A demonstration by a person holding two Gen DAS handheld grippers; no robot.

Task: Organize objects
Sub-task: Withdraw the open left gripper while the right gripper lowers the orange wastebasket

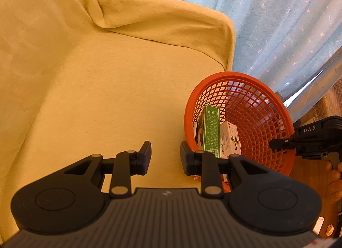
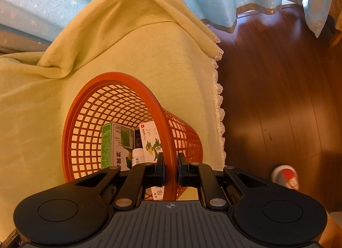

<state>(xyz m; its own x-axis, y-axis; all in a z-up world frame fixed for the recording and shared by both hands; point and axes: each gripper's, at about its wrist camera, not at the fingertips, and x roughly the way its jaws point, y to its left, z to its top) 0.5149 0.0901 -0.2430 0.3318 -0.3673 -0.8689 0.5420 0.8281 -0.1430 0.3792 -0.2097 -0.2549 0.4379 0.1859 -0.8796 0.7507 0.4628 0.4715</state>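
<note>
An orange mesh basket (image 1: 263, 98) (image 2: 89, 107) stands on a yellow-covered sofa seat. Inside it are a green box (image 1: 211, 130) (image 2: 106, 143), a white box with a parrot picture (image 1: 229, 139) (image 2: 149, 139) and a small white bottle (image 2: 137, 156). My right gripper (image 2: 170, 170) is shut on the basket's near rim, one finger inside and one outside. In the left wrist view the right gripper (image 1: 277, 143) touches the basket's right side. My left gripper (image 1: 165, 158) is open over the seat, just left of the basket, with nothing between its fingers.
The yellow blanket (image 1: 96, 87) covers the sofa seat, back and armrest. Light blue star-patterned curtains (image 1: 277, 23) hang behind. Dark wooden floor (image 2: 277, 77) lies right of the sofa's lace-trimmed edge (image 2: 219, 107). A person's fingers (image 1: 335, 179) hold the right gripper. A slipper (image 2: 286, 176) is on the floor.
</note>
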